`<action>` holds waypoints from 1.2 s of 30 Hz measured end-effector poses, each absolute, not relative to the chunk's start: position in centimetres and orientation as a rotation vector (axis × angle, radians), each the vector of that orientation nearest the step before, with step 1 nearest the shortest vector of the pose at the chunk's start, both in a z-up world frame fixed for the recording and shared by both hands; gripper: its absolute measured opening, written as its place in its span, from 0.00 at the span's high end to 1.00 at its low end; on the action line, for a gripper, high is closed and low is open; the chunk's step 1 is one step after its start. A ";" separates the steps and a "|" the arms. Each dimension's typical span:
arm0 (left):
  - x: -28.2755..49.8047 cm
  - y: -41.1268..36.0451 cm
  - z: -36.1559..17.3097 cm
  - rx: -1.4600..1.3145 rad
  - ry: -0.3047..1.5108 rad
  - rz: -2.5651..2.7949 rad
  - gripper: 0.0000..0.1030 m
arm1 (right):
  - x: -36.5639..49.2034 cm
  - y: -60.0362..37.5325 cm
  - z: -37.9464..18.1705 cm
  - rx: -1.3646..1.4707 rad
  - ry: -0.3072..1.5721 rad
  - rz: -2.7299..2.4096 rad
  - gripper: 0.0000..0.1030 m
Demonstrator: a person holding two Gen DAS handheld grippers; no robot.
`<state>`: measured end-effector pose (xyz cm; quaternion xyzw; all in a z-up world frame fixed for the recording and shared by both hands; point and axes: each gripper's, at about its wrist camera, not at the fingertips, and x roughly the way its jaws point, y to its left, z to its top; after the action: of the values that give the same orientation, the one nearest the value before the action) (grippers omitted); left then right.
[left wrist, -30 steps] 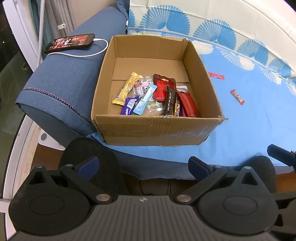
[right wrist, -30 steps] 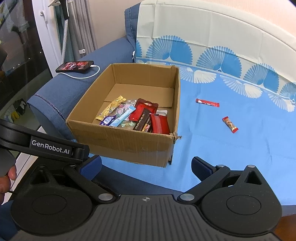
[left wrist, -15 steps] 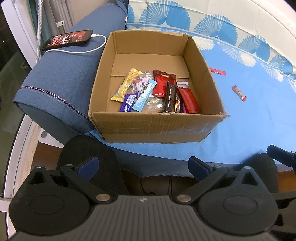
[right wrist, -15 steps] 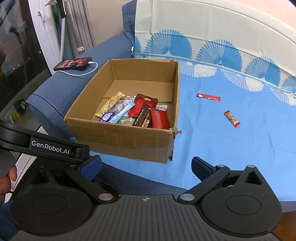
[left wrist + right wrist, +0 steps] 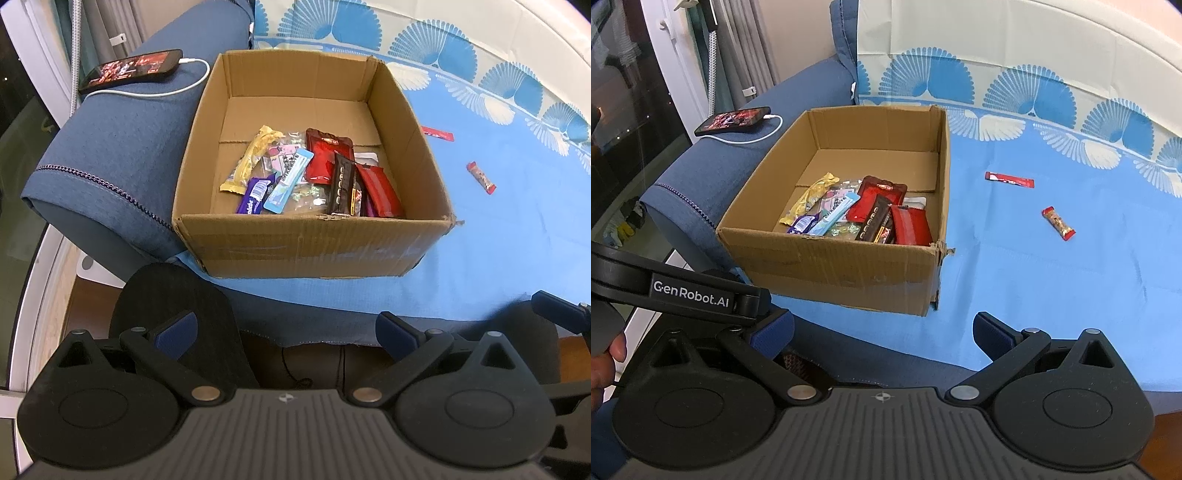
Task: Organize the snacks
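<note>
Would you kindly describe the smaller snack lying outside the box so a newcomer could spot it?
Start at the cardboard box on the blue cloth; two snacks lie to its right. The short snack bar is nearer the camera, stubby with red ends, unlike the long flat red stick behind it.

You've got 1 cardboard box [image 5: 846, 262], 2 loose snack bars on the sheet: red stick [image 5: 1009, 180], small bar [image 5: 1058, 223]; 1 phone [image 5: 733, 119].

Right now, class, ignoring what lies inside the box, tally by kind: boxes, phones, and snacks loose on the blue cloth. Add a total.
Cardboard box: 1
Phone: 1
Loose snacks: 2, red sachet and small bar
Total: 4
</note>
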<state>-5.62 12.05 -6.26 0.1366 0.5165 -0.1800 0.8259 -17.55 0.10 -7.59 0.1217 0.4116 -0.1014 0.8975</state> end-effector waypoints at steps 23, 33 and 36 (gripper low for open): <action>-4.1 10.1 -8.9 0.341 1.163 -0.371 0.00 | -16.0 -1.8 -10.4 0.332 0.940 -0.203 0.00; -2.1 7.3 -7.7 0.319 1.117 -0.423 0.00 | -14.7 -3.2 -9.7 0.306 0.876 -0.218 0.00; -1.1 6.4 -6.7 0.303 1.096 -0.430 0.00 | -14.0 -4.0 -9.0 0.305 0.850 -0.218 0.00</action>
<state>-1.14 6.43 -6.67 0.1421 0.5148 -0.2020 0.8209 -14.03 -4.04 -9.00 0.1472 0.4099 -0.1054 0.8940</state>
